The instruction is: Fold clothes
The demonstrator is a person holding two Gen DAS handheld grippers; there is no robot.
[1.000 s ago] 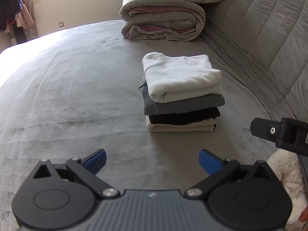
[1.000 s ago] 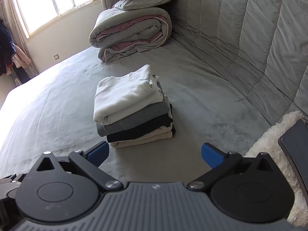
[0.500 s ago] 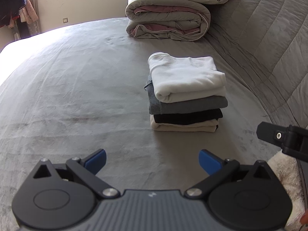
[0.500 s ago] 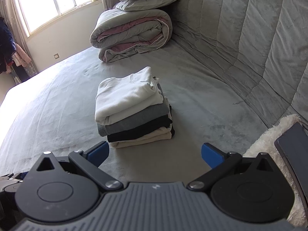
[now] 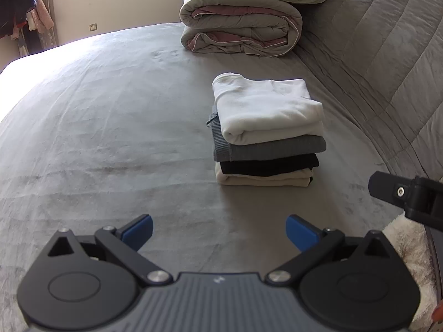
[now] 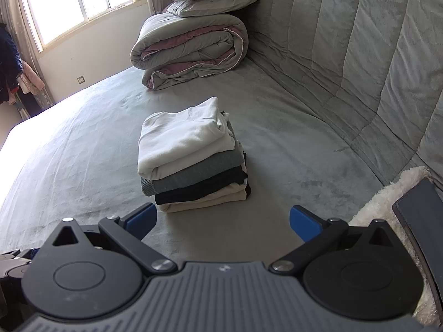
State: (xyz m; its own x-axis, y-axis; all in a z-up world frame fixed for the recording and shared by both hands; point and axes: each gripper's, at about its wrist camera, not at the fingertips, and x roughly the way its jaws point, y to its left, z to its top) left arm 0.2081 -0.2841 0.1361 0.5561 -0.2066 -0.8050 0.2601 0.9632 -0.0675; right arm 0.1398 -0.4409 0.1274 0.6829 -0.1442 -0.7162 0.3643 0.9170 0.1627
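We see the stack of folded clothes [image 5: 265,130] sitting squared on the grey bed [image 5: 110,127]: white on top, then grey, black and cream (no loose garment shows, so we judge the folding done). It lies ahead of both grippers, apart from them. Our left gripper [image 5: 218,232] and right gripper [image 6: 223,218] hang with jaws apart, holding nothing.

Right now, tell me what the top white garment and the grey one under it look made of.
White garment: looks like soft fleece or sweatshirt knit, matte, with thick rounded folds. Grey garment: seems a ribbed knit, matte; fine ribbing shows along its folded edge. The exact fibre cannot be told.
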